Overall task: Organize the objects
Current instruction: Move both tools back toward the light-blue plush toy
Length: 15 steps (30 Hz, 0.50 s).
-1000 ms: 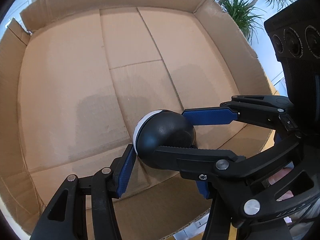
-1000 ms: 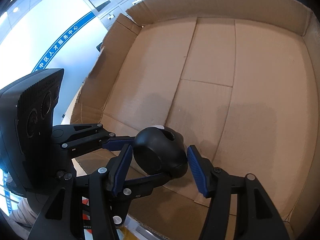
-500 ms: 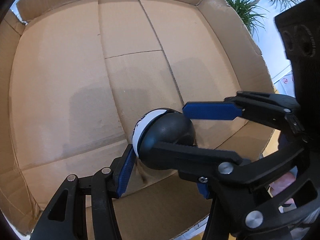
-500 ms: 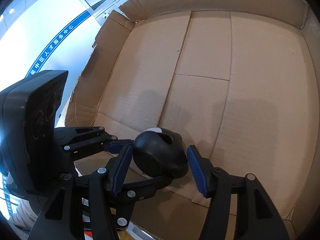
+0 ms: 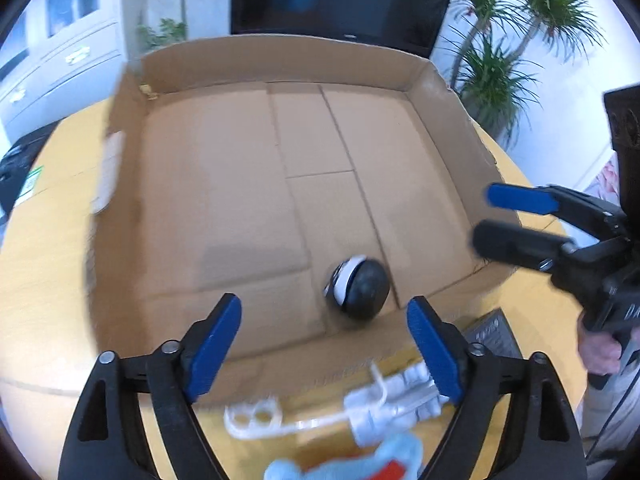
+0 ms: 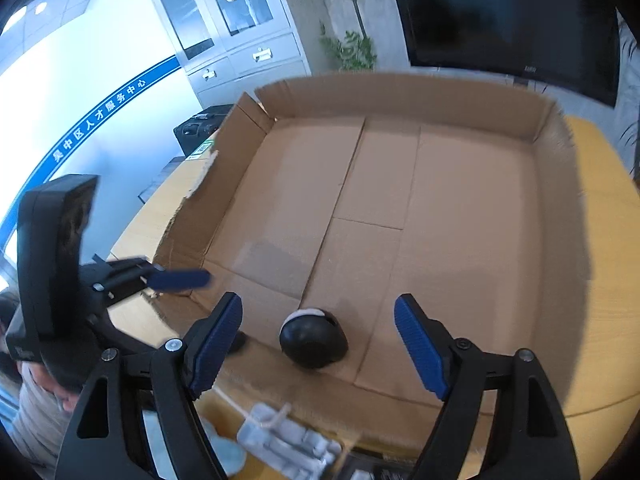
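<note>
A black ball-shaped device with a white face (image 5: pixel 357 289) (image 6: pixel 313 339) lies on the floor of the wide cardboard box (image 5: pixel 208 184) (image 6: pixel 472 216), close to its near wall. My left gripper (image 5: pixel 322 307) hangs above and behind the device. Its jaws are opening and nothing is between the blue pads. My right gripper (image 6: pixel 319 305) hovers the same way over the near wall, jaws opening and empty. Each wrist view also catches the other gripper: the right gripper (image 5: pixel 496 218) at the box's right corner, the left gripper's blue pad (image 6: pixel 180 279) at its left corner.
On the yellow table (image 5: pixel 44 264) in front of the box lie a white plastic piece (image 5: pixel 384 408) (image 6: pixel 288 440), a light blue soft item (image 5: pixel 348 462) and a dark flat object (image 5: pixel 494 336). Behind the box stand a black screen (image 6: pixel 508 20), potted plants (image 5: pixel 496 72) and a grey cabinet (image 6: pixel 244 40).
Both grippers let go of the black device, opened wide and pulled back and up out of the box. The device now rests alone on the box floor.
</note>
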{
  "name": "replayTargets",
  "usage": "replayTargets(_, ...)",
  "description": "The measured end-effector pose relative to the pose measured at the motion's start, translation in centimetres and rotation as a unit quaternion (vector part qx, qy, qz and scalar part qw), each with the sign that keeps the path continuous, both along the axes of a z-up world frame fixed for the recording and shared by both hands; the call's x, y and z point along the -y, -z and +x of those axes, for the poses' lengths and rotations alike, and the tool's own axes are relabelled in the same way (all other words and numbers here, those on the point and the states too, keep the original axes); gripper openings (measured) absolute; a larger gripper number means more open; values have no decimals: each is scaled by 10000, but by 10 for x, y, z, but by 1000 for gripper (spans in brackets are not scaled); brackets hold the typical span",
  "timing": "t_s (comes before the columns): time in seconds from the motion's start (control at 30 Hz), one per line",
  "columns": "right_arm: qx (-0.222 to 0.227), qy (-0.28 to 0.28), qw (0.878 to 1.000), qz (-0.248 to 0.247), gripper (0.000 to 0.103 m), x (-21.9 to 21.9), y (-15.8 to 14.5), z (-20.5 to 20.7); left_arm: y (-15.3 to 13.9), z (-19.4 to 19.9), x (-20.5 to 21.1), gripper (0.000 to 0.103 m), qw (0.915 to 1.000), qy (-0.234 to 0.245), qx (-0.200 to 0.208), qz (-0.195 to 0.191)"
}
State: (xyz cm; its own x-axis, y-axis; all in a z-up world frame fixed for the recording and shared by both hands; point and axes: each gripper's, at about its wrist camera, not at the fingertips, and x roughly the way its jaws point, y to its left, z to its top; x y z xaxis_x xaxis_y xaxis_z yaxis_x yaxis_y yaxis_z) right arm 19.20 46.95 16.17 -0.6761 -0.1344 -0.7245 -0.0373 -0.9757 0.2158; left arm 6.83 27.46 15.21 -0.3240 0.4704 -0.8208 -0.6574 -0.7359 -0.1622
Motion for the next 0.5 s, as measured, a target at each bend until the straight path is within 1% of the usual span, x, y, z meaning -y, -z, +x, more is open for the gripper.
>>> replayTargets(0.07,-14,54,9999,162,81,5,-6,17,-4,14,17,87,10000,-63,34,40)
replayTargets(0.13,20,93,9996,274,84,9,-9,33,-6,33,29,88,9999,-86,-32,97)
replayTargets(0.17,76,118,9994,306,84,12,-8,42,-7,40,31,89,9999,-74,-85,129)
replayTargets(0.2,152,142,9993,323,84,14,-7,49,-8,51,34,93,9998,-72,-135,143)
replayTargets(0.23,214,156,9991,338,84,17,-5,57,-8,62,42,95,9997,-98,-165,137)
replayTargets(0.27,245,149,9990,351,84,19,-4,63,-11,73,59,96,9997,-122,-181,144)
replayTargets(0.37,382,114,9980,496,84,30,4,84,-16,107,79,98,9991,-257,-281,169)
replayTargets(0.43,502,87,9976,462,84,35,11,99,-13,124,98,99,9985,-340,-322,280)
replayTargets(0.5,612,-38,9978,258,84,37,20,112,-10,136,112,99,9980,-368,-358,366)
